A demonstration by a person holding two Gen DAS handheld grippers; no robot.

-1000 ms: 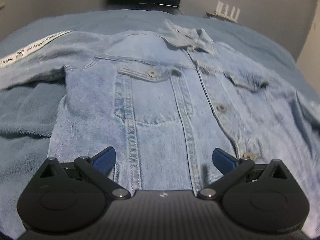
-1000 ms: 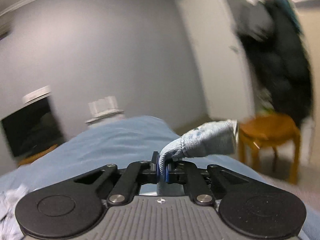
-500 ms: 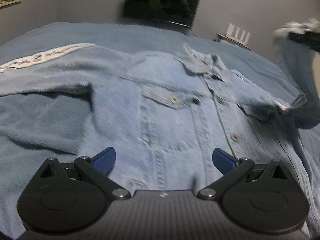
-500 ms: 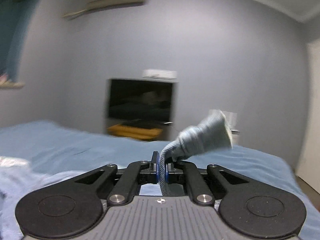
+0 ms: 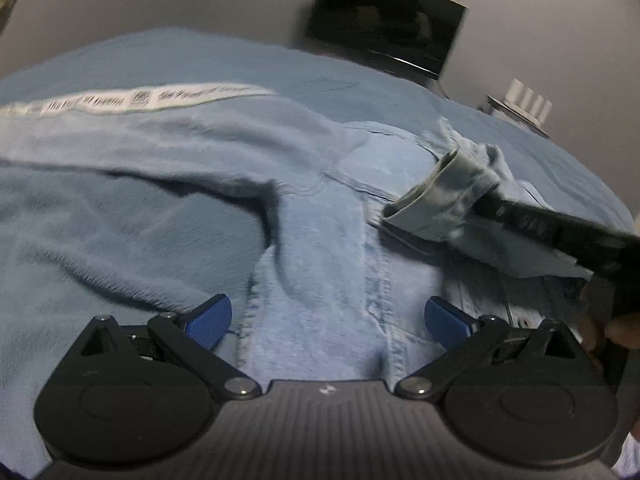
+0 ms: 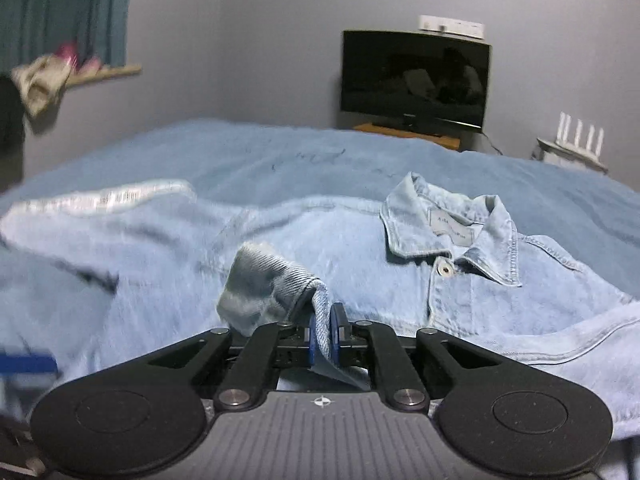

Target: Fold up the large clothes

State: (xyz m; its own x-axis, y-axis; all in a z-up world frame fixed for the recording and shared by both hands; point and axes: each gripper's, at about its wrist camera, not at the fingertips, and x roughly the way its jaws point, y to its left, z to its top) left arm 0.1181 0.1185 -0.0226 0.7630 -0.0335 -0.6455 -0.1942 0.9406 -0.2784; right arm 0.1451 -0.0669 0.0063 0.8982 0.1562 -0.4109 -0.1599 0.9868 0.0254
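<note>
A light blue denim jacket (image 5: 320, 272) lies front up on the bed, collar (image 6: 452, 224) toward the TV. My left gripper (image 5: 328, 316) is open and empty, low over the jacket's lower front. My right gripper (image 6: 324, 336) is shut on the jacket's sleeve cuff (image 6: 264, 288) and holds it over the jacket's chest. From the left wrist view the right gripper (image 5: 560, 232) comes in from the right with the cuff (image 5: 436, 204) in it. The other sleeve (image 5: 140, 136), with a white printed band (image 5: 132, 98), stretches out to the left.
The bed has a blue blanket (image 6: 280, 152). A dark TV (image 6: 414, 80) stands on a low wooden stand at the far wall. A white router (image 6: 576, 140) sits to its right. A curtain (image 6: 68, 12) and a shelf with clothes are at far left.
My right gripper has swung the sleeve cuff from the right side of the bed across and down over the jacket's front. My left gripper stayed open and shifted left along the lower hem.
</note>
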